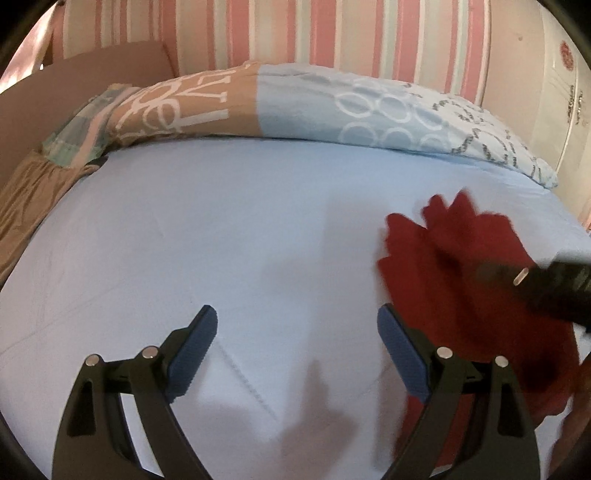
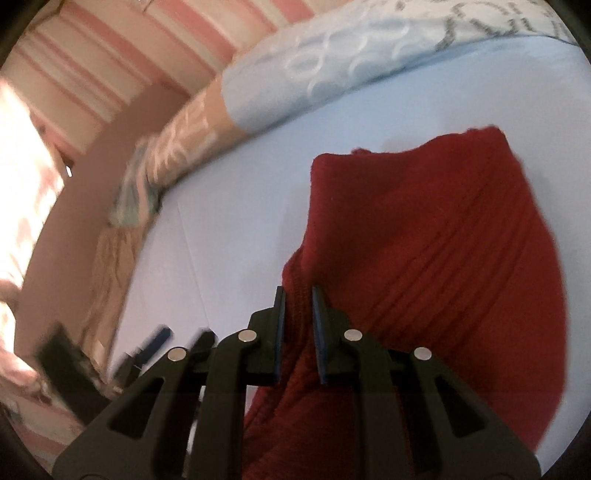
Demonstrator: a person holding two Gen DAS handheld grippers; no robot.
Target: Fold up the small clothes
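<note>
A dark red knitted garment (image 2: 436,236) lies on the light blue bed sheet (image 2: 240,206). My right gripper (image 2: 298,295) is shut on a bunched edge of it and holds that edge up between its blue pads. In the left wrist view the red garment (image 1: 454,258) is blurred at the right, with my right gripper (image 1: 546,284) reaching over it. My left gripper (image 1: 295,325) is open and empty above the bare sheet (image 1: 221,240), just left of the garment.
A patterned blue and tan duvet (image 1: 280,99) lies rolled along the bed's far side against a pink striped wall (image 1: 332,29). A tan bed skirt (image 1: 29,199) marks the bed's left edge. A white cabinet (image 1: 554,74) stands at the right.
</note>
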